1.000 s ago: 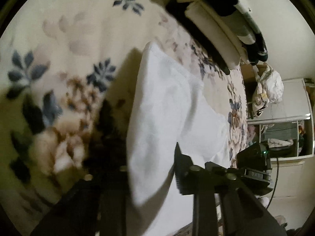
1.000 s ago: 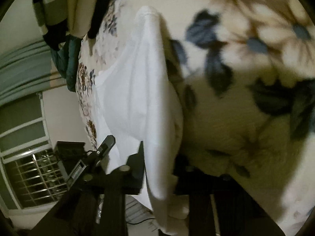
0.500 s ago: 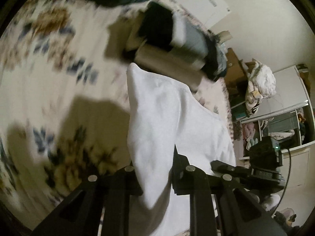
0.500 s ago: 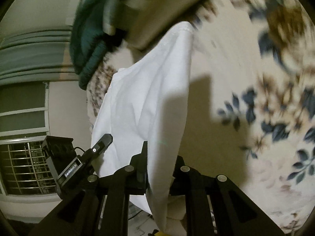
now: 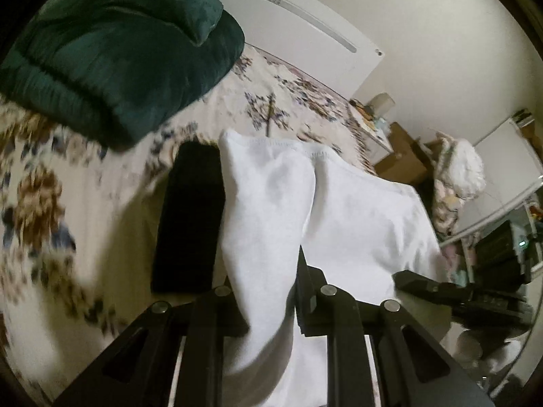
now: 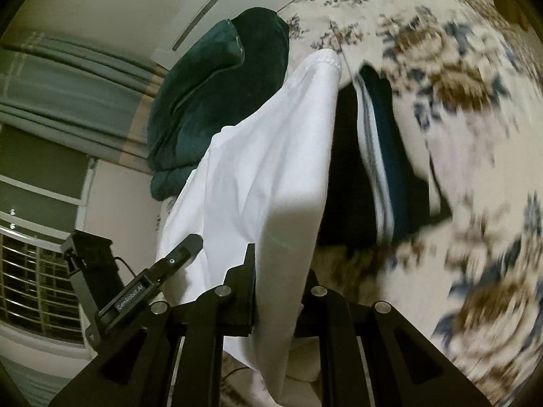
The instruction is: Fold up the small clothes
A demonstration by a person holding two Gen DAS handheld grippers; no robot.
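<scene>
A white garment (image 5: 281, 203) hangs lifted between both grippers above the floral bedspread (image 5: 51, 203). My left gripper (image 5: 271, 291) is shut on one corner of it. My right gripper (image 6: 278, 285) is shut on the other corner of the white garment (image 6: 264, 176). The cloth stretches from one gripper to the other, folded double with a stitched hem at its far end. Each gripper shows at the edge of the other's view.
A stack of folded dark clothes (image 6: 380, 169) lies on the bed just behind the garment; it also shows in the left wrist view (image 5: 190, 217). A dark green pillow (image 5: 112, 54) lies near the white headboard (image 5: 305, 27). Boxes and clutter (image 5: 454, 173) stand beside the bed.
Both grippers have lifted the white garment up off the bedspread and tilted forward. The pillow, headboard and folded stack have come into view.
</scene>
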